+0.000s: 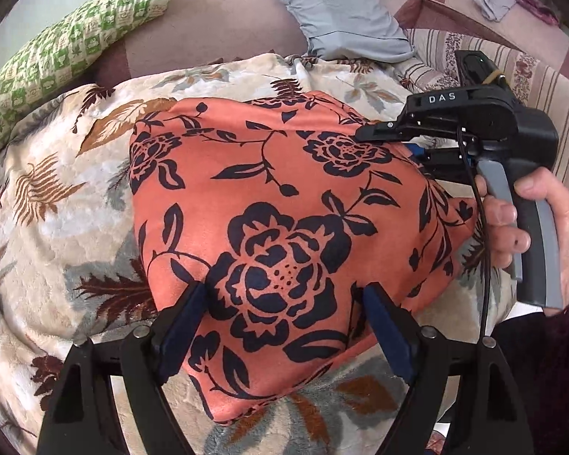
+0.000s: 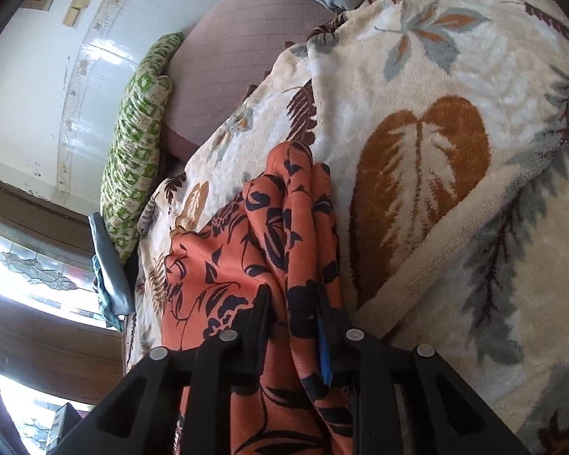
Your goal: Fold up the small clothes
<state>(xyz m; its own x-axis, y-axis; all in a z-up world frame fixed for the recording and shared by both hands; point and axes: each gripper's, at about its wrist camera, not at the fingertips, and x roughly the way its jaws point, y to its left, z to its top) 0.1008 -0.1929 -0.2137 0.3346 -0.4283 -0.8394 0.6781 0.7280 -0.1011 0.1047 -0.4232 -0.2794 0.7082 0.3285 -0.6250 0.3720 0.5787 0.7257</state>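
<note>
Orange cloth (image 1: 284, 204) folded on a leaf-print blanket (image 1: 57, 197), one hand-held gripper on each side.

Left hand-held gripper (image 1: 284, 299) spread wide over the near part of the cloth, blue pads (image 1: 187, 318) apart and pressing nothing, fabric lying flat between them. Right hand-held gripper (image 2: 294, 314) nearly closed on a bunched edge of the cloth at its right side, folds gathered between the fingers, held by a hand (image 1: 531, 223). Cloth edges clear of the blanket's edges, bare blanket all round, widest to the left. Green pillow (image 1: 68, 49) and grey pillow (image 1: 334, 15) well apart beyond the far edge.
</note>
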